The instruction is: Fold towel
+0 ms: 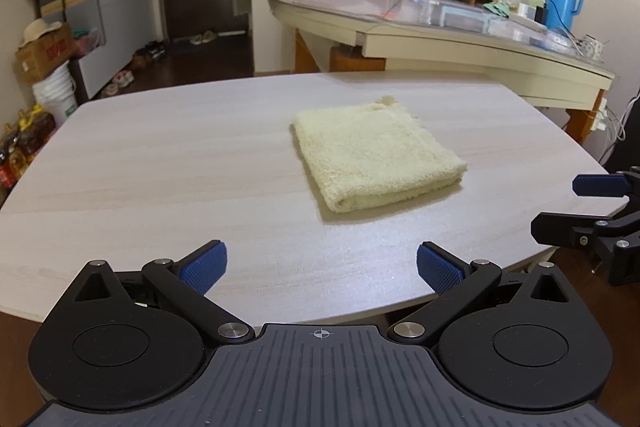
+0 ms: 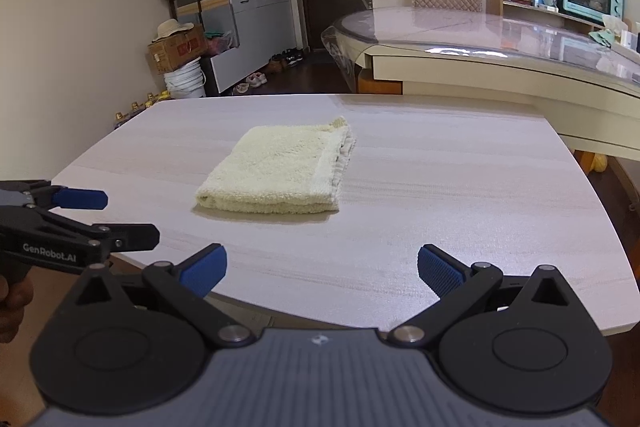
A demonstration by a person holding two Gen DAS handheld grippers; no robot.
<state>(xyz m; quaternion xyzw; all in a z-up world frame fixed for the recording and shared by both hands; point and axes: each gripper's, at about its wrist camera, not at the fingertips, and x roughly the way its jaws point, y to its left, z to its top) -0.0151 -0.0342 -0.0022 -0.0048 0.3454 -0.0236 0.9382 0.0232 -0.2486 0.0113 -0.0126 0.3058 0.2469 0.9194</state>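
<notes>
- The counter (image 1: 160,155) carries only the towel (image 1: 376,155), with bare room on every side of it.
- The towel lies mid-counter, already folded into a thick pad — dead ahead of both my tools, neither clearly nearer; rolled edge toward me.
- My left hand-held gripper (image 1: 322,269) and right hand-held gripper (image 2: 322,269) hang at the near edge, jaws spread, gripping nothing.

Soft, even indoor light; fisheye bends the edges, corners vignette black, background perhaps slightly blurred
</notes>
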